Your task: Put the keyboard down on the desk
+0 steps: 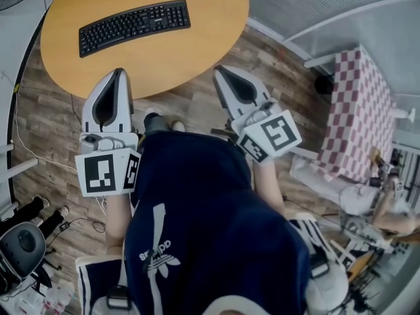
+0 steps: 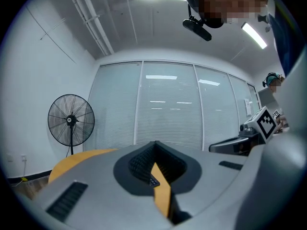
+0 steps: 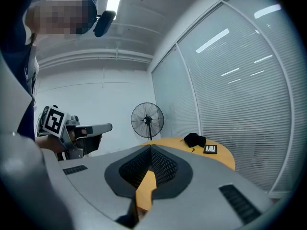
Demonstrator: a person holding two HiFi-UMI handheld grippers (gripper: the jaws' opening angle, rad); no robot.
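The black keyboard (image 1: pixel 134 26) lies flat on the round wooden desk (image 1: pixel 203 38), left of its middle, with nothing touching it. My left gripper (image 1: pixel 120 72) hovers just off the desk's near edge, jaws shut and empty, short of the keyboard. My right gripper (image 1: pixel 220 69) is held beside it to the right, also shut and empty. In the left gripper view the shut jaws (image 2: pixel 154 145) frame a strip of the desk (image 2: pixel 163 195) and a sliver of the keyboard (image 2: pixel 152 180). In the right gripper view the shut gripper (image 3: pixel 151 147) points over the desk (image 3: pixel 218 153).
A black bundle (image 3: pixel 194 139) and a small dark frame (image 3: pixel 210 149) lie on the desk's far side. A pedestal fan (image 2: pixel 71 121) stands by the wall. A red-checked table (image 1: pixel 357 117) is at right, an office chair (image 1: pixel 23 241) and cables at lower left.
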